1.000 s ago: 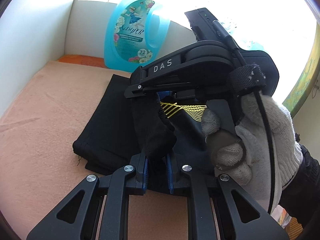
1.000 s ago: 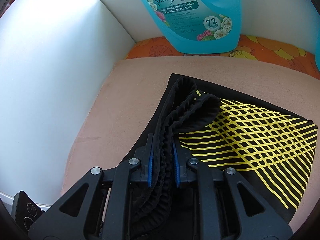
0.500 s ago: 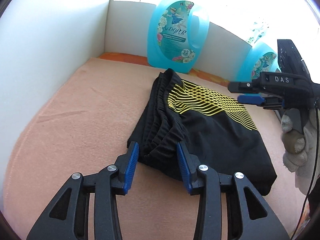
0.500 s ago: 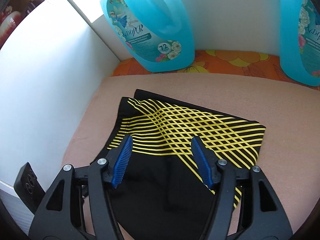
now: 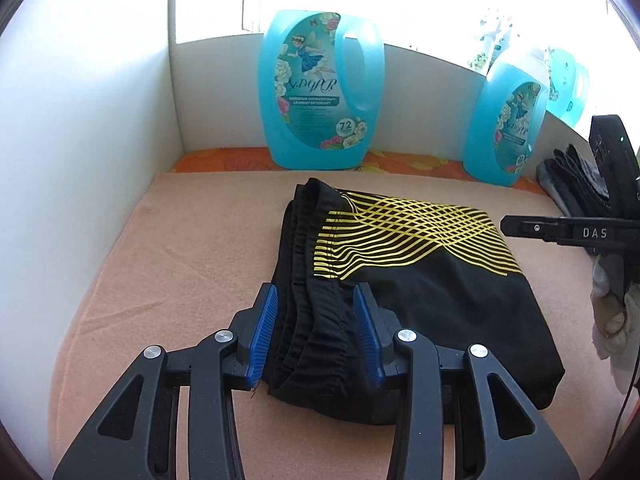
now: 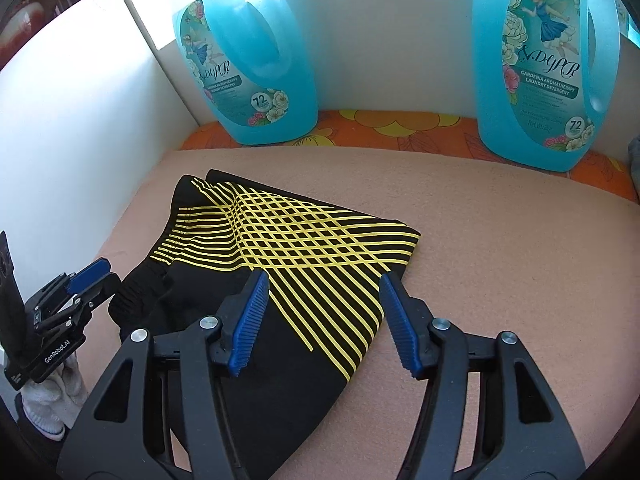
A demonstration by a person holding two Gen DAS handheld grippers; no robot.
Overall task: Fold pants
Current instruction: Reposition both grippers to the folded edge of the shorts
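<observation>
Pants (image 5: 420, 292) lie folded on the table (image 5: 192, 248); left gripper (image 5: 314, 338), jaws apart, straddles the waistband at 6 o'clock; right gripper (image 6: 322, 322) hovers apart. Both should lift straight clear without snagging.

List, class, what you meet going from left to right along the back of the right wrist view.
White side wall → first blue detergent jug → white back wall → second blue detergent jug.
</observation>
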